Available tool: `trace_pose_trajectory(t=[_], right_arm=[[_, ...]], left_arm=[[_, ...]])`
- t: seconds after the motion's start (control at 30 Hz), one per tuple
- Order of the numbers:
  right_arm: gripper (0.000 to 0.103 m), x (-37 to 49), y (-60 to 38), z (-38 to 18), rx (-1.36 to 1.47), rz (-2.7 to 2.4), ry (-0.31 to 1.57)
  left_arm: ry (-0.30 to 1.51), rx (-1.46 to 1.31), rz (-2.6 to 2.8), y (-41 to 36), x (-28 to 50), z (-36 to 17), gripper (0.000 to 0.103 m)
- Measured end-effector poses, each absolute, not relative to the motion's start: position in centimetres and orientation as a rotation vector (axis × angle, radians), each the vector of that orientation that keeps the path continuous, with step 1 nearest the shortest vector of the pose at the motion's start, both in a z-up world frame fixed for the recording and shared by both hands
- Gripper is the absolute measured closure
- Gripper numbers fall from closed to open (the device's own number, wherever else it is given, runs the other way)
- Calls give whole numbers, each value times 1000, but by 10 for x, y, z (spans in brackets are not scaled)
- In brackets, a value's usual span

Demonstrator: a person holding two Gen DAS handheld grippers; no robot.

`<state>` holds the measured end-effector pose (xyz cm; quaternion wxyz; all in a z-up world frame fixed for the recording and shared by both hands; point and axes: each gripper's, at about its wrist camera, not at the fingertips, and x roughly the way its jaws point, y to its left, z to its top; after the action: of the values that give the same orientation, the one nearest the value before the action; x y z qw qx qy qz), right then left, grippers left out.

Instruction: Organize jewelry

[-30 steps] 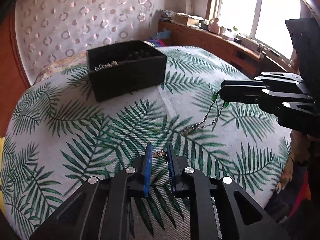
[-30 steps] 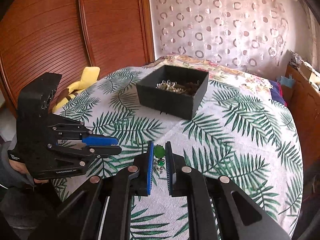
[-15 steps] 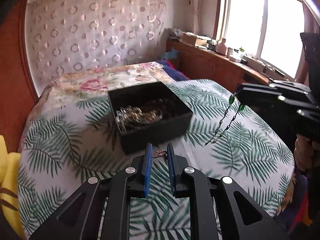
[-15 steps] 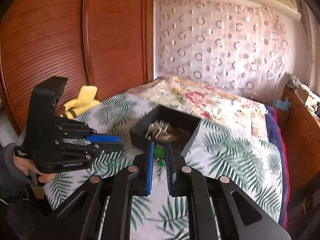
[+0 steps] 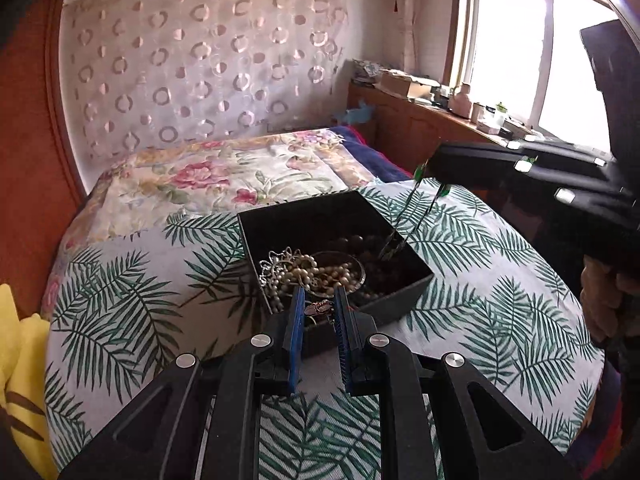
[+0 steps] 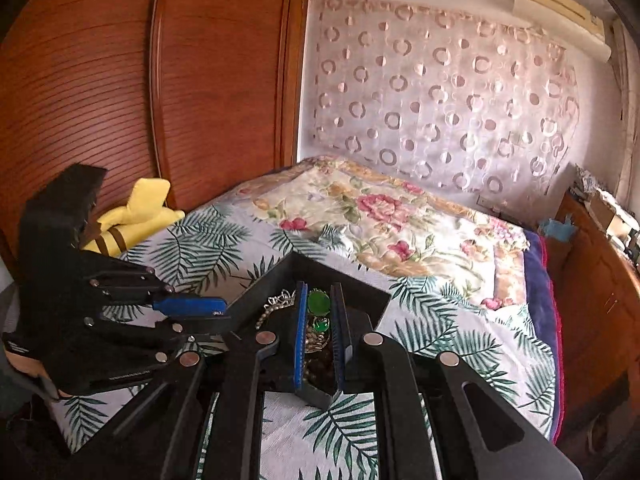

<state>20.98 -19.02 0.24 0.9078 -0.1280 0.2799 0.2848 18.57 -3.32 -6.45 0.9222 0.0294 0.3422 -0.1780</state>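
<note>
A black open box [image 5: 404,286] with pearl strands [image 5: 316,272] and dark beads sits on the palm-leaf cloth [image 5: 132,300]. My left gripper [image 5: 319,307] is shut on a small pinkish metal trinket [image 5: 318,309] just above the box's near edge. My right gripper [image 6: 319,304] is shut on a green-stone chain necklace [image 6: 318,301]; in the left wrist view its chain [image 5: 404,224] hangs down into the box's right side. The box also shows in the right wrist view [image 6: 360,292], under the fingers.
The cloth covers a bed with a floral blanket [image 5: 224,176] behind the box. A yellow plush toy [image 6: 132,220] lies at the left by the wooden wardrobe [image 6: 120,80]. A wooden cabinet [image 5: 420,128] with clutter stands under the window.
Both grippers have risen from the cloth and moved to the box, each carrying its piece. The green necklace chain now hangs over the box instead of trailing on the cloth.
</note>
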Motion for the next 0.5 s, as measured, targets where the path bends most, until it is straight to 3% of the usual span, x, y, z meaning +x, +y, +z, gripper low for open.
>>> trace_pose_trajectory(t=[0.4, 0.43, 0.5], right_arm=[[88, 232, -189, -38, -188, 592, 692], [87, 232, -190, -38, -186, 591, 693], [71, 232, -192, -37, -180, 587, 690]], left_arm=[[706, 55, -351, -36, 211, -63, 89], [706, 56, -352, -37, 213, -62, 89], [708, 57, -352, -40, 218, -62, 89]])
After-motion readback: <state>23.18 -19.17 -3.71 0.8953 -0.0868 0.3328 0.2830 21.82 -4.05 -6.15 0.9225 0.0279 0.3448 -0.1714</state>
